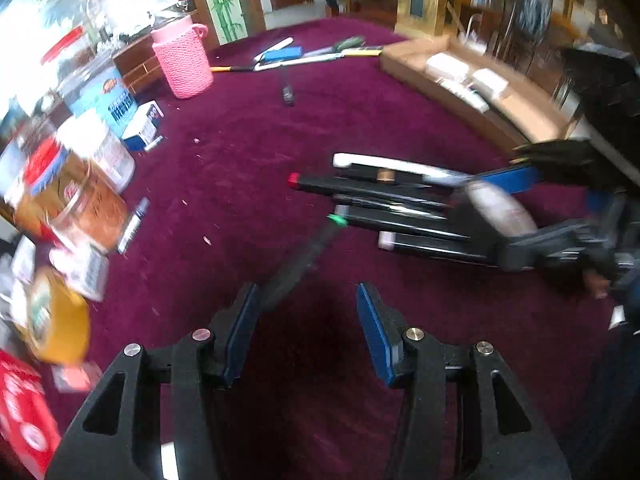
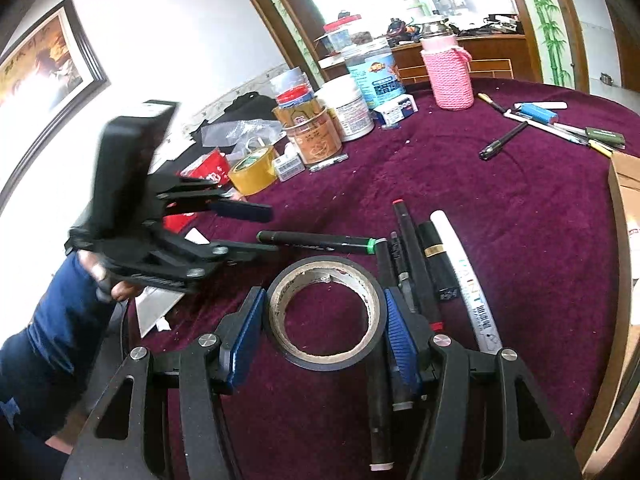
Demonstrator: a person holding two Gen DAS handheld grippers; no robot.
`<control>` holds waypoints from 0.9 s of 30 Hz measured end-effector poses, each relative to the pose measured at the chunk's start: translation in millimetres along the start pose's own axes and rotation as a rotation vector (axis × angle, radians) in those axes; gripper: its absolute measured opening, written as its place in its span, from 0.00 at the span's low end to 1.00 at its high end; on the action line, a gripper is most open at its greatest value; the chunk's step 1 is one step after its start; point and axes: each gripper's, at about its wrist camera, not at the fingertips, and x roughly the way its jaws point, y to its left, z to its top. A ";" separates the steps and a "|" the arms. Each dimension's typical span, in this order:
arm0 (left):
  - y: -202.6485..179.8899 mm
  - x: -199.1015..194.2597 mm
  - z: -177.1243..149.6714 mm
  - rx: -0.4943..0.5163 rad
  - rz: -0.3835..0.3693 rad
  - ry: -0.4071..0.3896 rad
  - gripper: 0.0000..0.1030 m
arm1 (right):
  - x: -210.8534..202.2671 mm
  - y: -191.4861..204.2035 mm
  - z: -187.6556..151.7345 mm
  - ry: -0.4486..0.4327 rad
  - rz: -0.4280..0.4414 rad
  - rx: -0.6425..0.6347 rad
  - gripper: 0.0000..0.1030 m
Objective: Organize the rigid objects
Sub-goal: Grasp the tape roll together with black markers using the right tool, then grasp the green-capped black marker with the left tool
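A row of pens and markers (image 2: 416, 264) lies side by side on the maroon tablecloth (image 2: 500, 208); it also shows in the left wrist view (image 1: 384, 200). A black marker with a green band (image 2: 316, 242) lies crosswise, its end by my left gripper's fingers (image 2: 256, 246). In the left wrist view that marker (image 1: 304, 256) runs past the left pad of my open left gripper (image 1: 308, 328). My right gripper (image 2: 324, 316) has its pads on both sides of a black tape roll (image 2: 324, 312) and holds it.
Jars, tins, yellow tape (image 2: 252, 170) and small boxes crowd the table's far left. A pink knitted holder (image 2: 448, 76) stands at the back. More pens and a blue case (image 2: 536, 114) lie far right. A cardboard box (image 2: 624, 208) sits at the right edge.
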 end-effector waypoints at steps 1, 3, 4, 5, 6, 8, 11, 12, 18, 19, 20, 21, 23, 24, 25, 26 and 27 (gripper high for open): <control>-0.1 7.4 3.5 0.018 -0.005 0.021 0.47 | 0.0 -0.8 0.3 0.000 0.000 0.003 0.52; -2.5 19.7 8.2 0.056 -0.012 0.049 0.47 | -1.8 -2.3 0.0 0.000 0.005 0.012 0.52; -4.2 25.4 9.3 0.073 -0.016 0.067 0.47 | -2.1 -3.2 0.2 -0.001 0.006 0.015 0.52; -5.3 29.8 10.4 0.084 0.004 0.077 0.47 | -1.8 -3.8 0.7 -0.001 0.008 0.015 0.52; -4.9 34.6 11.4 0.085 0.022 0.086 0.47 | -1.3 -4.9 1.4 0.000 0.010 0.017 0.52; -1.3 46.2 12.5 0.065 0.019 0.104 0.47 | -0.3 -6.5 2.4 0.000 0.010 0.023 0.52; 5.0 59.6 10.3 0.000 0.065 0.133 0.26 | -2.4 -6.8 0.9 -0.001 0.013 0.026 0.52; 6.2 58.8 9.7 -0.031 0.071 0.126 0.16 | -2.8 -7.1 0.9 -0.001 0.013 0.028 0.52; 1.7 47.2 -9.7 -0.196 0.103 0.158 0.12 | -3.6 -10.6 1.7 -0.003 0.010 0.041 0.52; -2.1 43.1 -15.3 -0.220 0.106 0.157 0.12 | -3.4 -10.6 1.8 -0.002 0.010 0.041 0.52; -5.4 40.2 -19.5 -0.231 0.104 0.153 0.12 | -3.5 -10.3 1.8 -0.002 0.008 0.041 0.52; -8.3 38.4 -24.1 -0.254 0.100 0.145 0.12 | -3.2 -9.6 1.8 -0.002 0.006 0.040 0.52; -9.9 37.0 -29.7 -0.315 0.128 0.117 0.12 | -2.2 -8.7 0.9 0.002 0.007 0.038 0.52; -12.3 36.2 -30.5 -0.316 0.141 0.111 0.12 | -2.0 -8.6 0.8 0.003 0.005 0.038 0.52; -12.6 35.8 -31.4 -0.325 0.146 0.104 0.12 | -1.6 -8.4 0.7 0.004 0.005 0.037 0.52; -11.6 34.0 -33.4 -0.358 0.145 0.090 0.12 | -1.7 -8.6 0.3 0.002 0.002 0.038 0.52; -6.4 35.8 -32.7 -0.393 0.147 0.075 0.12 | -2.0 -9.2 0.6 -0.001 -0.003 0.040 0.52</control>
